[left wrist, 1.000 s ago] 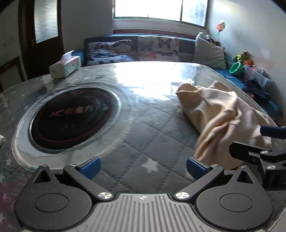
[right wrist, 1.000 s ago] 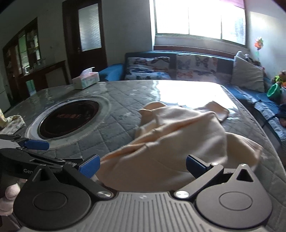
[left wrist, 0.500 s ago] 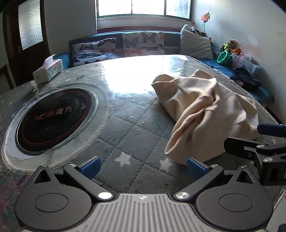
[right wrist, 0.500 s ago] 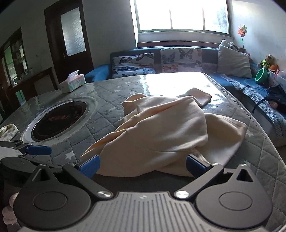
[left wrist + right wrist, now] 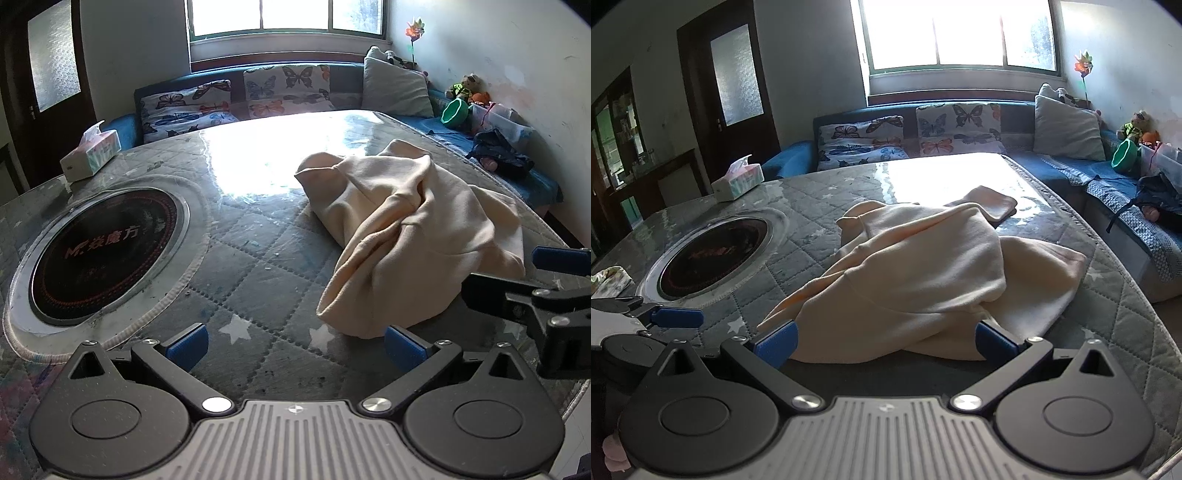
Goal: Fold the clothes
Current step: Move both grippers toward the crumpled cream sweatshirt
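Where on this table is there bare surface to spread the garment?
Free: the quilted strip between the round cooktop and the cream garment, and the sunlit far end toward the sofa. Crowded: the right side under the garment.

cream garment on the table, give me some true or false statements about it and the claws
1. The cream garment lies crumpled in a heap. True.
2. The left claw is clamped on the garment. False: it is open, holding nothing.
3. A tissue box stands on the table, apart from the garment. True.
4. The garment covers the round black cooktop. False: the cooktop is bare, beside it.
5. The right claw is open. True.
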### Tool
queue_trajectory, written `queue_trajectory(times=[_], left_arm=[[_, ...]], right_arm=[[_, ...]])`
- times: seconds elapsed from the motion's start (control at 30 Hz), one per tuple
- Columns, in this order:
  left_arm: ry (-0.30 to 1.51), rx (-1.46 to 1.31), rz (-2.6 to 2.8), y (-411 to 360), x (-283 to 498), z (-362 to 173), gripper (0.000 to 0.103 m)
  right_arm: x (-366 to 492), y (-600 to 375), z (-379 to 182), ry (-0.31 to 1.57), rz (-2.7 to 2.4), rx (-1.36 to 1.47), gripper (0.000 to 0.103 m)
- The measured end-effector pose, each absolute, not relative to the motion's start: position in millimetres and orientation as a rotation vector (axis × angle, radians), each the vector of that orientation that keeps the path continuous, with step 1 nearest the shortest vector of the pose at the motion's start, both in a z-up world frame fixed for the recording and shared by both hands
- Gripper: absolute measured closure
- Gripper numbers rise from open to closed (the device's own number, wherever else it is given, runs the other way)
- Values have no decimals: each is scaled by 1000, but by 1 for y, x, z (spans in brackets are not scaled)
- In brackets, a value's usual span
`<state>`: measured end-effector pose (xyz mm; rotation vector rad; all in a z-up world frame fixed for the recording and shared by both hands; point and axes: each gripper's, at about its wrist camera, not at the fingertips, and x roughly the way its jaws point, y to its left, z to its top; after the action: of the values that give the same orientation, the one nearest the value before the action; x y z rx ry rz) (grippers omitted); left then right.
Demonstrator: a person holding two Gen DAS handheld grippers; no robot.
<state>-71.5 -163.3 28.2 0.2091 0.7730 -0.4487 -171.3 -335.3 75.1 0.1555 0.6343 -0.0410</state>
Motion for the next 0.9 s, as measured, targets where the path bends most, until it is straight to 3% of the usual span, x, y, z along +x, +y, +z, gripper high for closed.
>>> queue_trajectory(times=[0.9], left_arm=[[790, 235, -487, -172, -61, 23, 0]], right_arm=[[-163, -343, 67, 653, -76, 192, 0]])
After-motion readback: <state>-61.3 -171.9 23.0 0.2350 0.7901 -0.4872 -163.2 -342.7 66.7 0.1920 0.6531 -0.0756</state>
